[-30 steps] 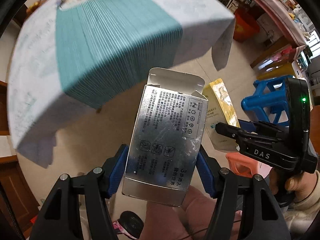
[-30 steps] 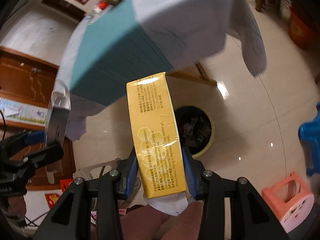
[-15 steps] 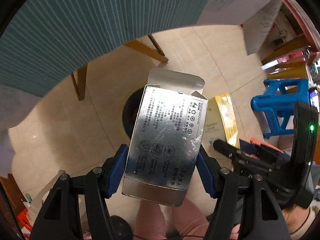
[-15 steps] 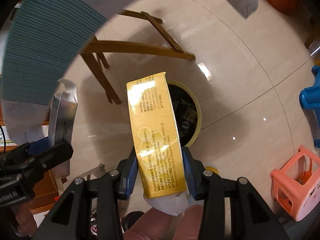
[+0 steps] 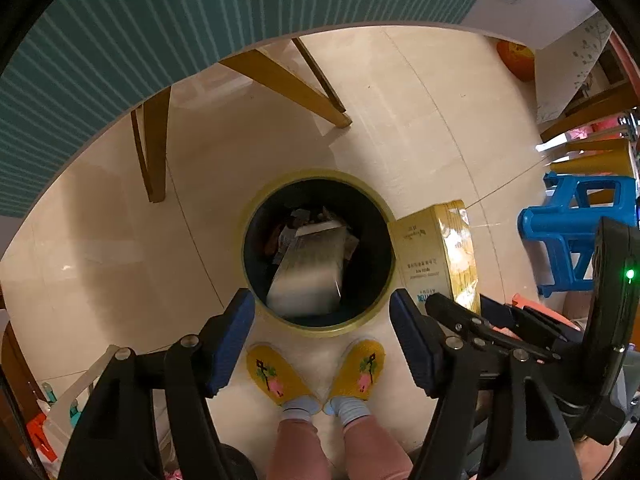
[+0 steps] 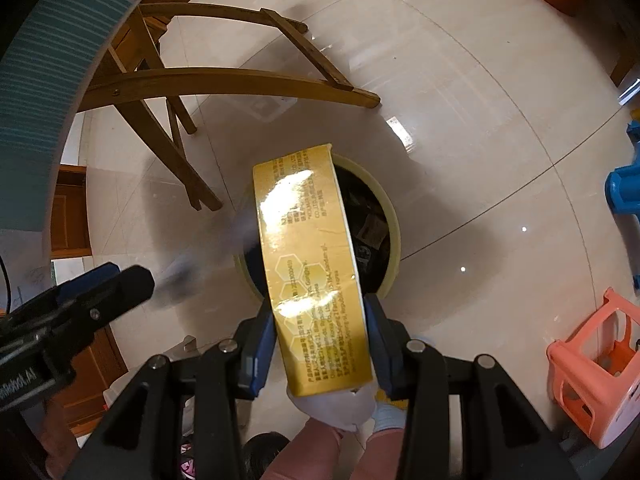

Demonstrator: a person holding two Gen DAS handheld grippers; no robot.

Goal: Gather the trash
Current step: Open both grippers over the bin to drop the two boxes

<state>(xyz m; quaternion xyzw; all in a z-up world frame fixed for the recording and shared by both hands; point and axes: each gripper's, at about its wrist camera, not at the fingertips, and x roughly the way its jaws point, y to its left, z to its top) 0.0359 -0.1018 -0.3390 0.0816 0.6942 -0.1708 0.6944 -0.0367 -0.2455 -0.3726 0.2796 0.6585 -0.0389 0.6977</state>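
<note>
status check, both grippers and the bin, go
Left gripper just opened, empty; silver foil carton dropping into round yellow-rimmed bin. Right gripper shut on glossy yellow box, above bin. Nothing blocking the bin mouth.

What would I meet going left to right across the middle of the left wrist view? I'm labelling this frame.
Wooden table leg → trash bin with the silver box inside → yellow box → blue stool.
</note>
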